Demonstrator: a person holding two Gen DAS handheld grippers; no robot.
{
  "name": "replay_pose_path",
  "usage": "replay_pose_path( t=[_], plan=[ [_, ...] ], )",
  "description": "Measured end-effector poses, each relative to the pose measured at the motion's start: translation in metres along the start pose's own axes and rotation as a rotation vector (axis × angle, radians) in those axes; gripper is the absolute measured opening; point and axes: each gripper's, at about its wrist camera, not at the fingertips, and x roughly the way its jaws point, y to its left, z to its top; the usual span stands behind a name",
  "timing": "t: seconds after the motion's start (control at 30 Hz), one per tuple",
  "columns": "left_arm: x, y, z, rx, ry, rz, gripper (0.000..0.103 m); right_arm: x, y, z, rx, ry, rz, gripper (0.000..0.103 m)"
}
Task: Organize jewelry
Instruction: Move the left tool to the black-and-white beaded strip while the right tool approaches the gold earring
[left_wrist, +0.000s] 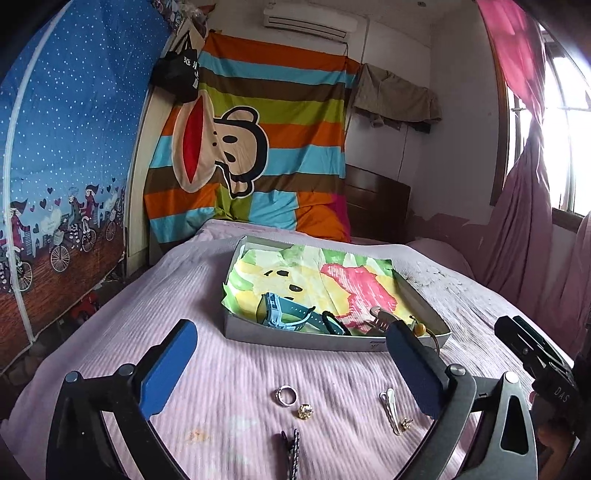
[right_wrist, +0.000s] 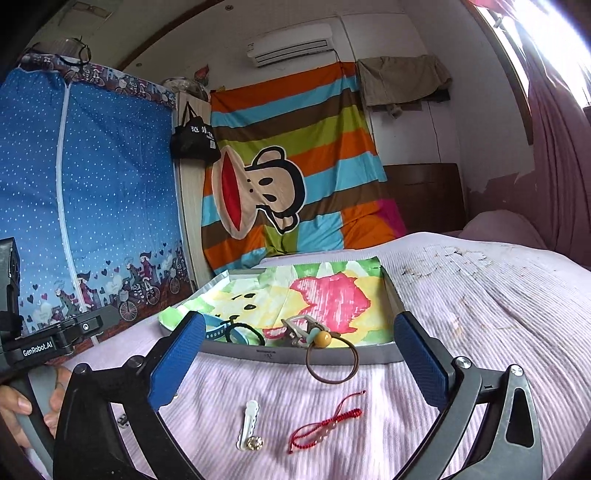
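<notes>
The left gripper (left_wrist: 291, 350) hung with its blue pads spread wide and nothing between them, above the pink bedspread (left_wrist: 147, 325). Just below and between its fingers lay a silver ring (left_wrist: 285, 394), a small gold ornament (left_wrist: 306, 410) beside it, a dark hair clip (left_wrist: 290, 448) nearer the camera, and a white hair clip (left_wrist: 393, 410) toward the right finger. Ahead sat the shallow box (left_wrist: 295, 338), lined with colourful paper, holding a teal watch (left_wrist: 286, 314).

The right gripper (right_wrist: 299, 347) was likewise spread and empty. Between its fingers lay the white clip (right_wrist: 248, 424) and a red cord bracelet (right_wrist: 325, 421). Just ahead, a brown hair tie with an amber bead (right_wrist: 332, 360) draped over the box's near wall.
</notes>
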Motion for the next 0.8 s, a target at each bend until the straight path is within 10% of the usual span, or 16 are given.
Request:
replay_pose_path(
  t=[0.63, 0.8],
  plan=[
    [-0.013, 0.01, -0.032, 0.054, 0.122, -0.007, 0.103, 0.008, -0.004, -0.033, -0.009, 0.205, 0.018, 0.1],
    [-0.01, 0.01, -0.038, 0.059, 0.176, -0.045, 0.1, 0.019, 0.0, -0.042, -0.022, 0.271, 0.062, 0.077]
  ],
)
